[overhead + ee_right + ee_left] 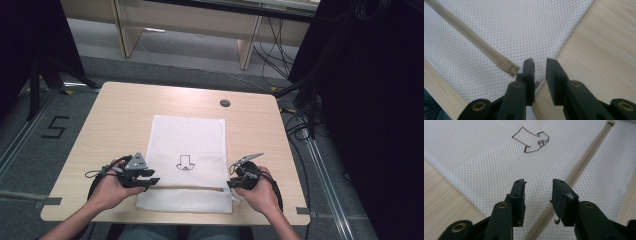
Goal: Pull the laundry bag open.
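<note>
A white mesh bag [188,137] lies flat on the wooden table [115,115], with a drawn arrow [185,162] on it and a tan zipper [185,188] running across near its front end. My left gripper [148,181] rests at the bag's left edge. In the left gripper view it [537,182] is open, hovering over the mesh with the zipper [584,162] passing under its jaws and the arrow [531,142] beyond. My right gripper [234,183] sits at the bag's right edge. There it [540,61] stands slightly open beside the zipper's end [506,66], gripping nothing.
A round cable hole [225,103] sits near the table's far edge. Bare wood flanks the bag on both sides. Beyond the table are desk legs [247,47], loose cables [280,55] and a floor mark "5" [54,127]. Dark curtains hang at left and right.
</note>
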The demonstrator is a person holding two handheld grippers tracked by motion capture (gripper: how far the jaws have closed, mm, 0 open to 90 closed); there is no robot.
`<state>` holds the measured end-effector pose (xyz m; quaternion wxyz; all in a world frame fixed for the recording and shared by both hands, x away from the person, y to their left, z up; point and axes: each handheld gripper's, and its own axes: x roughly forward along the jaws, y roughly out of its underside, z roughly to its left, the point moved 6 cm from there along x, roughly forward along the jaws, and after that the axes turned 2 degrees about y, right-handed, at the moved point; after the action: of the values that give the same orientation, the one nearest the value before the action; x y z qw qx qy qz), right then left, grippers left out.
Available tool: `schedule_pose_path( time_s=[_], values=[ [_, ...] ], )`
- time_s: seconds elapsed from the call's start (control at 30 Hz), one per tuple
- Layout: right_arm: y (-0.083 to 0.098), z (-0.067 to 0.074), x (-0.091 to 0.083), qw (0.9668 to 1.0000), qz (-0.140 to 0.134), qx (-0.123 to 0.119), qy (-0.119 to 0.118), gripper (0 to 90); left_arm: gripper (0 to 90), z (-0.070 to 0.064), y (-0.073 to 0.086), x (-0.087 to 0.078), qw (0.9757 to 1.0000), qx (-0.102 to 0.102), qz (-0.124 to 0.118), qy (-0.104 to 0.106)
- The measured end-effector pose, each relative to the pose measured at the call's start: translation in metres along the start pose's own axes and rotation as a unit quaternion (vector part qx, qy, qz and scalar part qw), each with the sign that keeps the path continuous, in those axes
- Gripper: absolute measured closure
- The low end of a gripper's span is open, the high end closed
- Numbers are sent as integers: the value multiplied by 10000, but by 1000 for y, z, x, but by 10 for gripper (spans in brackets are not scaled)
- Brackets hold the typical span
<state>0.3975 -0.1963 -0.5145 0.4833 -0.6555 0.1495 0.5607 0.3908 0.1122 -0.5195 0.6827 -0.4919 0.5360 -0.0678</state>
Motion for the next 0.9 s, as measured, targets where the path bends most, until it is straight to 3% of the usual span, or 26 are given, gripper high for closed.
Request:
schedule_pose_path(
  time_s=[0.2, 0.33, 0.37, 0.4, 0.47, 0.53, 0.6, 0.63, 0.7, 0.73, 0.77, 0.8, 0.83, 0.9],
  values=[
    [0, 3, -3, 10000, 80, 15, 29, 900, 493, -5, -11, 5, 9998, 53, -184, 40],
    [0, 5, -3, 10000, 22, -60, -16, 900, 448, -9, -18, 10, 9995, -86, -292, 65],
    [0, 5, -3, 10000, 33, -29, -21, 900, 441, -10, -19, 11, 9995, -11, -286, 150],
    [0, 7, -3, 9999, 104, 94, -49, 900, 443, -14, -20, 13, 9993, -81, -294, 201],
    [-2, 7, -1, 9999, 39, 87, -82, 900, 465, -19, -21, 15, 9993, -12, -254, 267],
    [-1, 10, -1, 9994, 189, 261, -105, 900, 476, -23, -25, 17, 9992, 35, -270, 307],
    [-2, 11, 1, 9997, 164, 165, -105, 900, 491, -26, -29, 20, 9990, 4, -304, 337],
    [-1, 12, 2, 9996, 218, 133, -79, 900, 496, -26, -30, 20, 9989, 180, -234, 354],
    [0, 14, 4, 9993, 308, 190, -83, 900, 502, -30, -34, 24, 9987, 34, -313, 391],
    [0, 14, 5, 9995, 278, 131, -89, 900, 505, -29, -35, 24, 9986, 253, -248, 400],
    [1, 15, 6, 9991, 362, 201, -86, 900, 509, -31, -35, 26, 9987, 70, -296, 406],
    [1, 13, 7, 9993, 340, 107, -104, 900, 510, -31, -35, 25, 9986, 218, -227, 422],
    [0, 12, 8, 9994, 331, 65, -90, 900, 513, -33, -36, 28, 9985, 77, -296, 453],
    [1, 12, 8, 9989, 418, 178, -63, 900, 516, -33, -36, 28, 9986, 101, -272, 453]
  ],
)
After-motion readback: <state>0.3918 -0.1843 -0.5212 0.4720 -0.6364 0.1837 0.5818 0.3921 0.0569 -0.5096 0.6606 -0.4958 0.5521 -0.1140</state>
